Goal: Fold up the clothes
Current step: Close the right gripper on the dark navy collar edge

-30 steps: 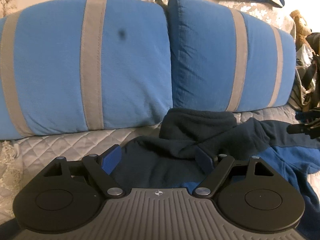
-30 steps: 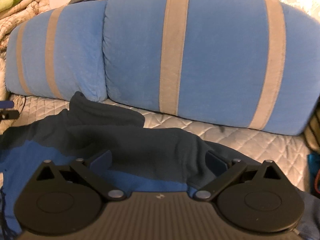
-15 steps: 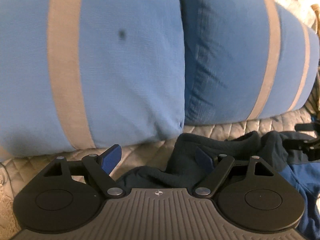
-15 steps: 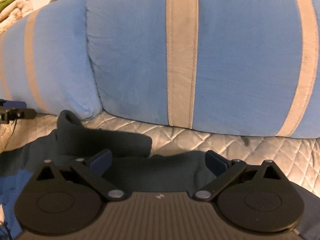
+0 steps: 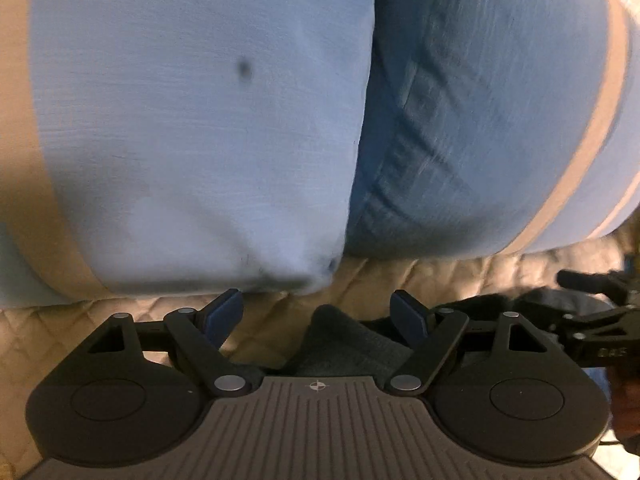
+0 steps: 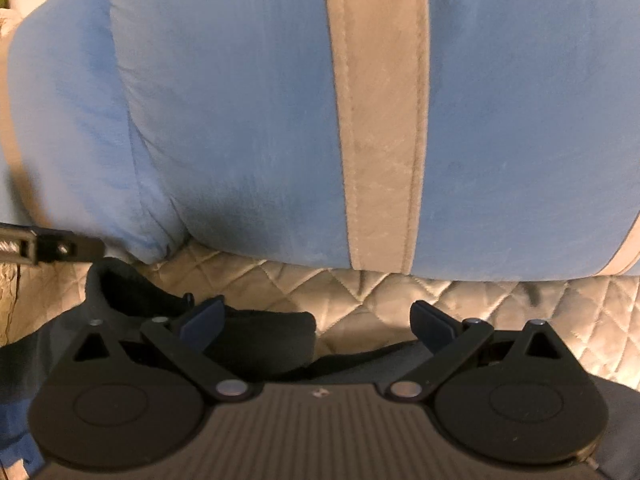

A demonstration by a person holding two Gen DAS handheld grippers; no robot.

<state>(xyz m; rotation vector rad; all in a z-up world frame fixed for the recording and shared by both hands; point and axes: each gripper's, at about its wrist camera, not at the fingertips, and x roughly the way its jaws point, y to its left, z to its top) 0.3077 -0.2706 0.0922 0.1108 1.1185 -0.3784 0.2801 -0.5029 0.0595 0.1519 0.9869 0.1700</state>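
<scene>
A dark navy garment with blue panels lies crumpled on the quilted bed cover. In the left wrist view a dark fold of the garment (image 5: 340, 344) rises between the fingers of my left gripper (image 5: 318, 314), which stands open with nothing pinched. In the right wrist view the garment's dark cuff or collar (image 6: 132, 292) lies under the left finger of my right gripper (image 6: 318, 320), which is open too. The right gripper's side (image 5: 592, 320) shows at the right edge of the left view, and the left gripper's tip (image 6: 48, 246) at the left edge of the right view.
Two large blue cushions with grey stripes (image 5: 200, 120) (image 6: 380, 120) stand close ahead and fill most of both views. The quilted beige cover (image 6: 500, 304) stretches between the cushions and the garment.
Both grippers have moved forward and down toward the cushions and the garment's far edge. The cushions now loom larger and much of the garment has slipped below the views. Both stay open.
</scene>
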